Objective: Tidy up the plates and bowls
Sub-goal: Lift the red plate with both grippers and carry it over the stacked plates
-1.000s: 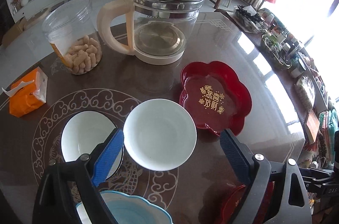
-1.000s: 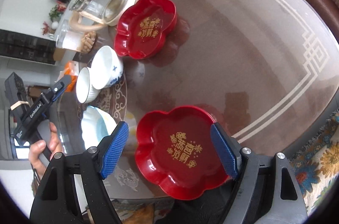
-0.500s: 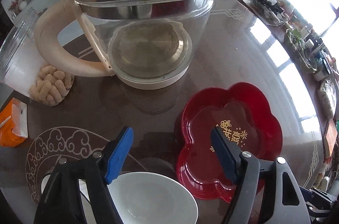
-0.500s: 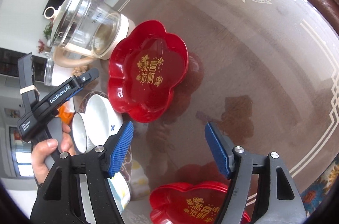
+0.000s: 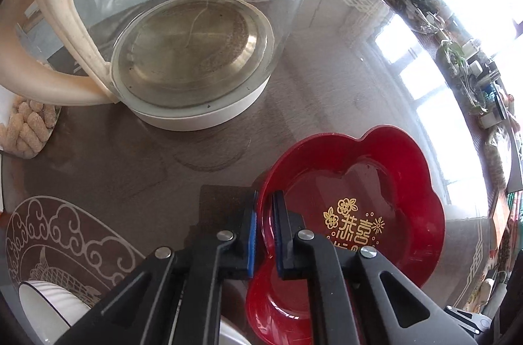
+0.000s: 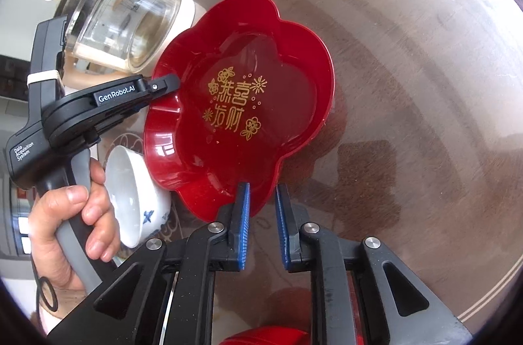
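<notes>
A red flower-shaped plate (image 5: 353, 214) with gold characters lies on the dark table; it also shows in the right wrist view (image 6: 242, 103). My left gripper (image 5: 264, 204) is shut on its left rim, also seen from the side in the right wrist view (image 6: 170, 83). My right gripper (image 6: 262, 193) straddles the plate's near rim with its jaws narrowed; I cannot tell if the pads touch it. A white bowl with blue marks (image 6: 137, 198) lies beside the plate. A second red plate (image 6: 268, 336) peeks in below my right gripper.
A glass kettle with cream handle (image 5: 183, 44) stands close behind the plate, also in the right wrist view (image 6: 121, 15). A jar of snacks (image 5: 29, 126) is at the left. A white bowl rim (image 5: 49, 312) shows at lower left.
Both grippers moved forward to the far red plate. The left gripper closed on its rim; the right gripper's jaws narrowed around the near rim. The kettle now looms closer.
</notes>
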